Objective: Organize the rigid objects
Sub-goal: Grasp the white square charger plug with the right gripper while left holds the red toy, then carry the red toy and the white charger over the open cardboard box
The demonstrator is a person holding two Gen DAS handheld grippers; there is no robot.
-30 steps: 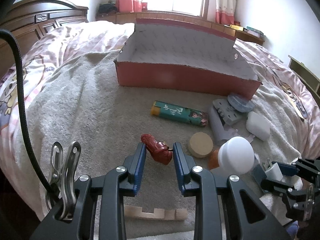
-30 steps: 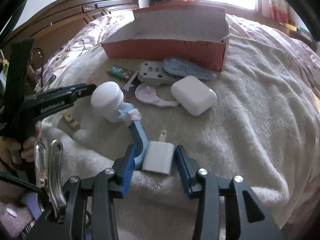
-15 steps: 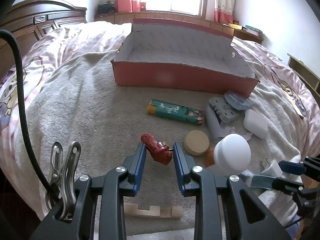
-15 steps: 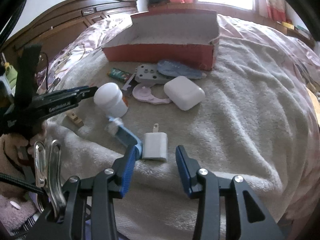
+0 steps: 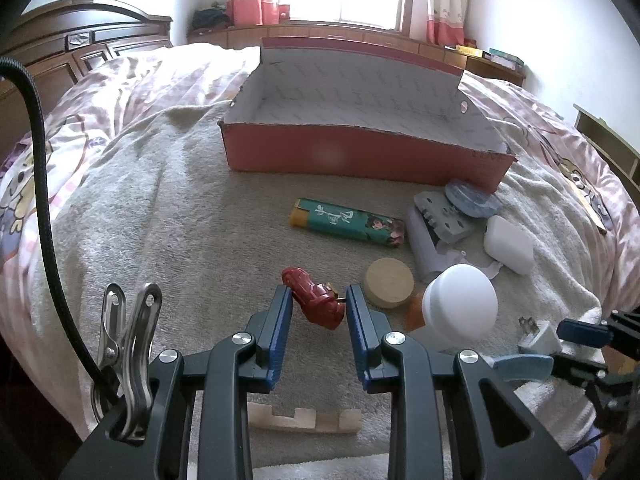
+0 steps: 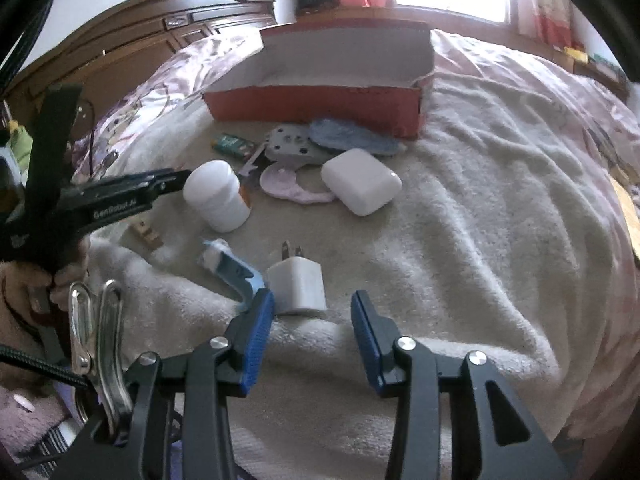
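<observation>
Clutter lies on a towel-covered bed [image 5: 140,208] near the red box [image 5: 360,156]. Left claw [image 5: 318,300] is clamped on a red toy [image 5: 316,300]; right claw [image 6: 312,312] stands apart, white charger [image 6: 298,284] between its pads, untouched.

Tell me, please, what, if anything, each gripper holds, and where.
Left gripper pinches the red toy across its middle. Right gripper holds nothing; the white charger lies loose between its pads.

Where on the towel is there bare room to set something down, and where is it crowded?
Bare towel lies left of the green packet, in front of the red box, and again right of the white case. Crowded: the cluster from the white jar to the grey plate.
</observation>
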